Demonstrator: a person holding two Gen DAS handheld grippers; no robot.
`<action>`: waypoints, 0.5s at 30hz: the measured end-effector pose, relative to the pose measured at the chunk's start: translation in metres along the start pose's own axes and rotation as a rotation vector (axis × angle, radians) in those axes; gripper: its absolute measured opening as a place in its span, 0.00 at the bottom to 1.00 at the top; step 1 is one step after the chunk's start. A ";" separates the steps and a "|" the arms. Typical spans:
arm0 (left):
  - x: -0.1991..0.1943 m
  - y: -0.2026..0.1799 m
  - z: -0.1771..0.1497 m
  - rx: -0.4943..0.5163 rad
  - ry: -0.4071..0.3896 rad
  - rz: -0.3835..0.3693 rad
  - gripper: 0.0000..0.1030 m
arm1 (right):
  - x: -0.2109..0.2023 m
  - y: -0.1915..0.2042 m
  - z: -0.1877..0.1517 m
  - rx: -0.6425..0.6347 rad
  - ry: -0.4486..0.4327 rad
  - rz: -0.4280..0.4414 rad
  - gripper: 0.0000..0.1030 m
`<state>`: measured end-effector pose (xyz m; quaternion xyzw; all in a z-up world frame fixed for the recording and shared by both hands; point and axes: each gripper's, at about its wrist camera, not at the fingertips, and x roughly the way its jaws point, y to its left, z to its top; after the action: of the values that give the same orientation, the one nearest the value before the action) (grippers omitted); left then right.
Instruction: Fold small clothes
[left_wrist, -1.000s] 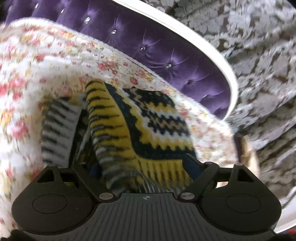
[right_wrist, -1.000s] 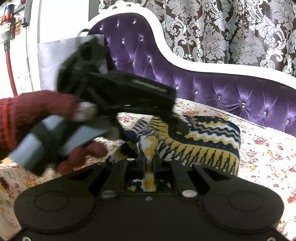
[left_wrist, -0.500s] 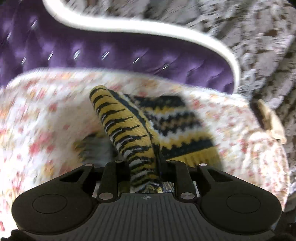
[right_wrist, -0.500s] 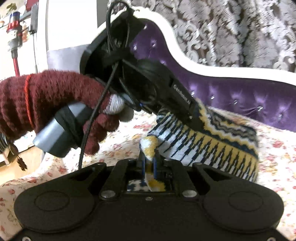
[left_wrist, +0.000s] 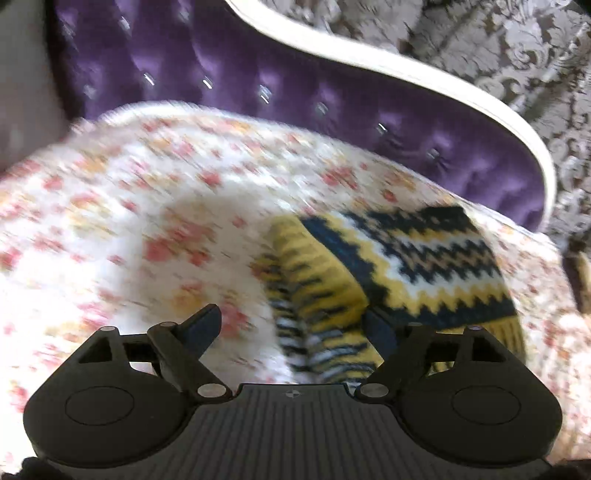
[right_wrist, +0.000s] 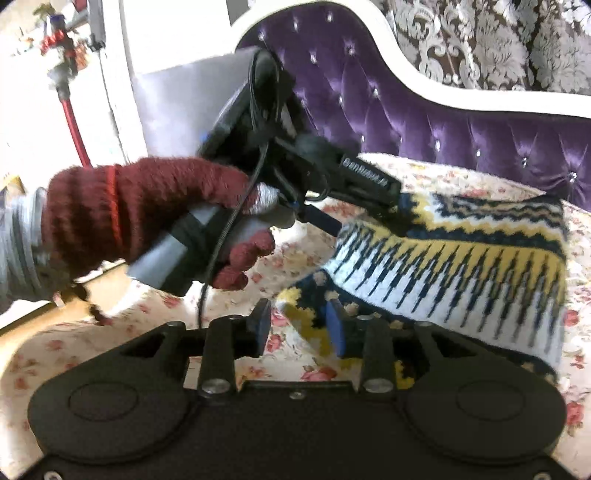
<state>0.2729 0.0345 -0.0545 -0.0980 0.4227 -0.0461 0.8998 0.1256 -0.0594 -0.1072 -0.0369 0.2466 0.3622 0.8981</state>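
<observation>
Opening both jaws, my left gripper (left_wrist: 291, 325) and right gripper (right_wrist: 299, 326) straddle, ungripped, the chunky zigzag-knit sweater (right_wrist: 461, 258) folded on the floral quilted cover (left_wrist: 147, 221).

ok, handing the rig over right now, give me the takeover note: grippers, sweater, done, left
Left gripper: jaws opening, wide apart; the folded-over sleeve part of the sweater lies between them, not pinched.
Right gripper: jaws opening; a sweater corner sits between them, pads look clear of it.
Gloved hand holds the left gripper over the sweater's near-left edge.
Sweater lies on the floral cover in front of the purple tufted backrest.
Done: one side looks folded over onto the body.
Left: probably smoothing and any remaining folds; the far side is hard to judge.
</observation>
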 end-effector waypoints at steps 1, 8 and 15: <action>-0.006 -0.002 0.001 0.017 -0.026 0.034 0.81 | -0.007 -0.003 0.000 0.006 -0.013 -0.008 0.48; -0.040 -0.051 -0.005 0.210 -0.167 0.075 0.84 | -0.029 -0.053 0.015 0.135 -0.089 -0.174 0.69; -0.030 -0.093 -0.034 0.374 -0.161 0.076 0.84 | -0.004 -0.124 0.036 0.273 -0.066 -0.285 1.00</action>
<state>0.2280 -0.0563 -0.0334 0.0834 0.3368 -0.0819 0.9343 0.2205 -0.1441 -0.0880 0.0626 0.2564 0.1958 0.9445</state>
